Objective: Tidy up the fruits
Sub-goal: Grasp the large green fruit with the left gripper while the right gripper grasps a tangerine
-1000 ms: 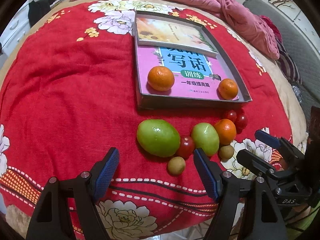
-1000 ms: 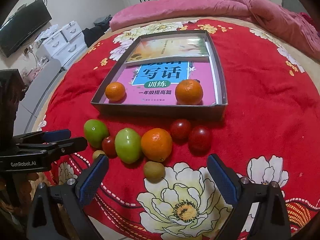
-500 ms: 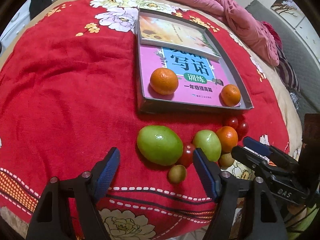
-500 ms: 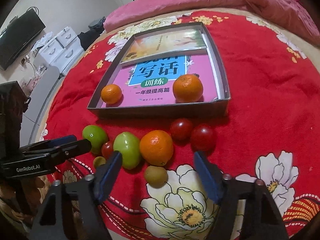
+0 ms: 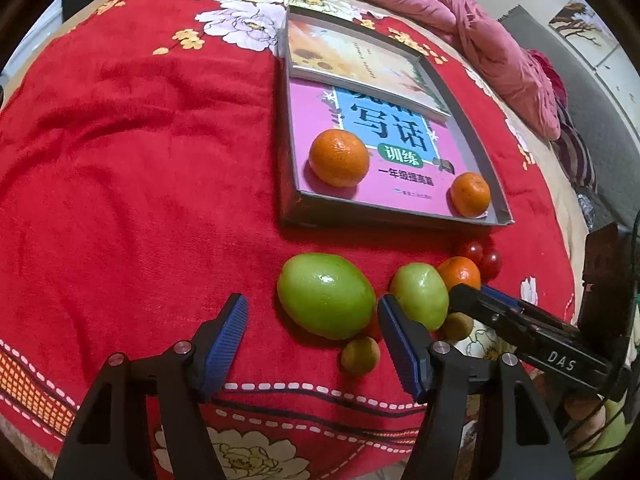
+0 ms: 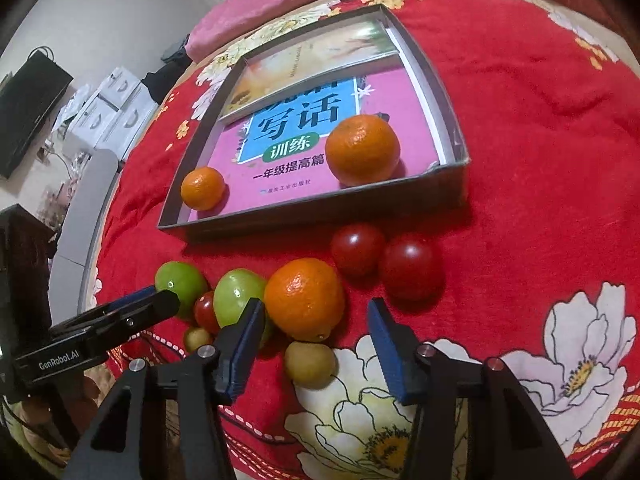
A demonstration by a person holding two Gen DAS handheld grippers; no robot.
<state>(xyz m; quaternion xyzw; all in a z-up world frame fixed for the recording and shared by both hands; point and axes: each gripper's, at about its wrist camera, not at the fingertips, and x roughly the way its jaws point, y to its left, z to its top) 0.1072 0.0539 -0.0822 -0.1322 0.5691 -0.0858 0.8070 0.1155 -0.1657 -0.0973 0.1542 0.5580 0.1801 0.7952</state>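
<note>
We count two oranges (image 6: 362, 150) already in the tray (image 6: 320, 216) at frame centre; the loose fruit (image 6: 304, 298) below waits on the bed. Both our left gripper (image 5: 312, 320) and right gripper (image 6: 316, 328) hang with fingers wide apart, holding nothing.

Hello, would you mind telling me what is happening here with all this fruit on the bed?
A person is sorting fruit with two handheld grippers. Two oranges already sit in the grey box. The right gripper is open around the loose orange, while the left gripper is open at the large green fruit. Neither has closed yet; the tomatoes and small brown fruits lie on the red blanket.
</note>
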